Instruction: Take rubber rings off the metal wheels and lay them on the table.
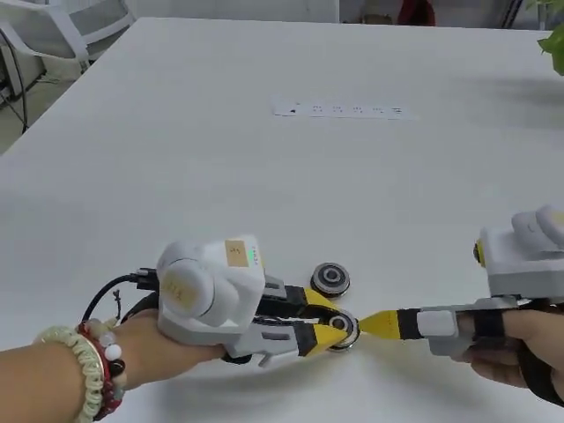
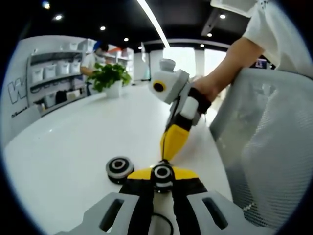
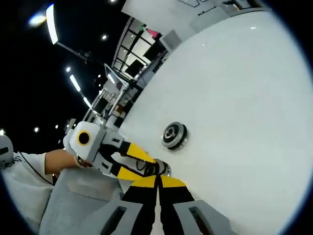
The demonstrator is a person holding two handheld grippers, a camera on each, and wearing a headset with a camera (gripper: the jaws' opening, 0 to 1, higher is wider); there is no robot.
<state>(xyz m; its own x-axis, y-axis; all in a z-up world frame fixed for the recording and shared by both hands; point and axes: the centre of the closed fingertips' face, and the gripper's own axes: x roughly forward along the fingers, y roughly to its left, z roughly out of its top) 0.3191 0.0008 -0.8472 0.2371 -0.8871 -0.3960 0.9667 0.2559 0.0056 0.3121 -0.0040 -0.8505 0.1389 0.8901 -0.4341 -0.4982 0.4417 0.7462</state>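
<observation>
The white tabletop (image 1: 264,176) carries two small metal wheels near its front edge.

Left gripper (image 1: 335,328): it lies low over the tabletop, held in the person's left hand (image 1: 145,352), whose wrist bears bead bracelets (image 1: 92,374). In the left gripper view its yellow-tipped fingers (image 2: 142,174) are clamped on the held wheel (image 2: 163,174), one finger on either side of it. The head view shows the same held wheel (image 1: 345,327) between the tips, just above or on the tabletop; which of the two cannot be told.

Right gripper (image 1: 366,324): it comes in from the right, level with the left one and facing it. In the right gripper view its fingers (image 3: 168,183) lie pressed together, with only a thin seam between them, and their tips meet the edge of the held wheel (image 3: 163,169). Whether they pinch the rubber ring there is too small to tell. The left gripper view shows the right gripper (image 2: 167,154) reaching the wheel from the far side.

Second wheel (image 1: 330,278): it lies flat on the tabletop, just beside the held wheel and apart from both grippers, with a dark band round its metal hub. It is also seen in the left gripper view (image 2: 119,167) and the right gripper view (image 3: 174,134).

A socket strip (image 1: 339,110) is set in the tabletop, well apart from the work.
</observation>
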